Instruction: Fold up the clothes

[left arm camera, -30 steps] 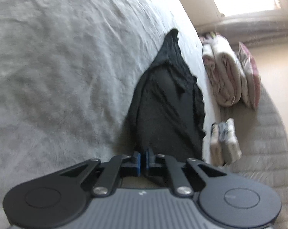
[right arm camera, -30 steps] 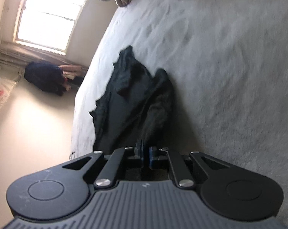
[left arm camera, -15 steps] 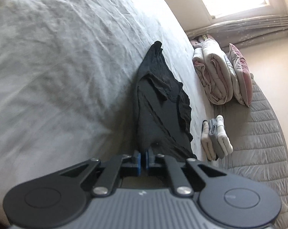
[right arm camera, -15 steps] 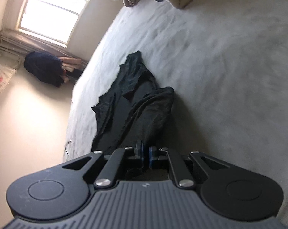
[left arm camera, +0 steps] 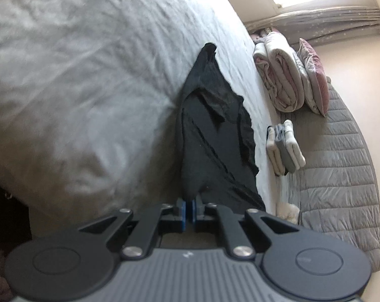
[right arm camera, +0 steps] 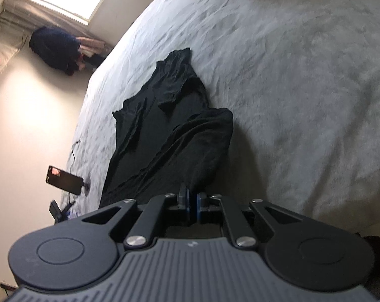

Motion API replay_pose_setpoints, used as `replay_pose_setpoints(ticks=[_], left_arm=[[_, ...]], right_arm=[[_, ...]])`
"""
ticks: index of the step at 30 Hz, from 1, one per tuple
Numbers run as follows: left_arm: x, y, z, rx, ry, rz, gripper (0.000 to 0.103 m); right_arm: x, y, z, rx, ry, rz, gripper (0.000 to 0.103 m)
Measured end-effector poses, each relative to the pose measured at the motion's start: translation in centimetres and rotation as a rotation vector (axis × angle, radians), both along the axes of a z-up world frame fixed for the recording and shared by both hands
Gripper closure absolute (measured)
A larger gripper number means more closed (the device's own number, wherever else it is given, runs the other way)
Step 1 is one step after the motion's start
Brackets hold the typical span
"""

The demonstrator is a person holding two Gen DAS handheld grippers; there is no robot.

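A black garment (left arm camera: 210,136) lies stretched and rumpled on the light grey bed cover (left arm camera: 89,75). My left gripper (left arm camera: 189,207) is shut on its near edge, the cloth running away from the jaws. In the right wrist view the same black garment (right arm camera: 169,130) trails across the bed cover (right arm camera: 303,88), and my right gripper (right arm camera: 192,205) is shut on another part of its near edge. The far end of the garment rests on the bed.
Folded pink and white bedding (left arm camera: 283,75) and a pillow (left arm camera: 313,75) sit on the bed's far side, with a small stack of folded clothes (left arm camera: 284,147) on a grey quilt (left arm camera: 341,176). A phone (right arm camera: 64,180) with a cable lies near the bed edge. A dark bundle (right arm camera: 56,50) sits under the window.
Both grippers have kept hold of the garment and pulled it toward the near edge of the bed. The cloth has dragged and stretched out along the cover.
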State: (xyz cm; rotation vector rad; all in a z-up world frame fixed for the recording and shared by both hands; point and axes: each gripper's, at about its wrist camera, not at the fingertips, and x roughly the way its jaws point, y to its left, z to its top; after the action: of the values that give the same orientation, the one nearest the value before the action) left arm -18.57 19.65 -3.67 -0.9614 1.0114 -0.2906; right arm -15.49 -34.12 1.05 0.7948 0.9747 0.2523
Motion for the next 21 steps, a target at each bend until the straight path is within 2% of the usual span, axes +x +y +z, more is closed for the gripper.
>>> replay_pose_setpoints(ticks=[4, 9, 17, 21], left_arm=[[0.1, 0.2, -0.5, -0.027, 0.015, -0.002, 0.099], [1.7, 0.1, 1.1, -0.074, -0.038, -0.013, 0.099], [7.2, -0.2, 3.2, -0.115, -0.082, 0.026, 0.099], [10.7, -0.7, 3.8, -0.106, -0.092, 0.054, 0.098]], right_arm=[[0.6, 0.5, -0.2, -0.016, 0.017, 0.013, 0.095], [2.3, 0.5, 0.9, -0.007, -0.002, 0.012, 0.095], [7.0, 0.2, 2.5, 0.008, -0.048, -0.029, 0.095], [10.0, 0.3, 2.4, 0.012, -0.065, -0.050, 0.095]])
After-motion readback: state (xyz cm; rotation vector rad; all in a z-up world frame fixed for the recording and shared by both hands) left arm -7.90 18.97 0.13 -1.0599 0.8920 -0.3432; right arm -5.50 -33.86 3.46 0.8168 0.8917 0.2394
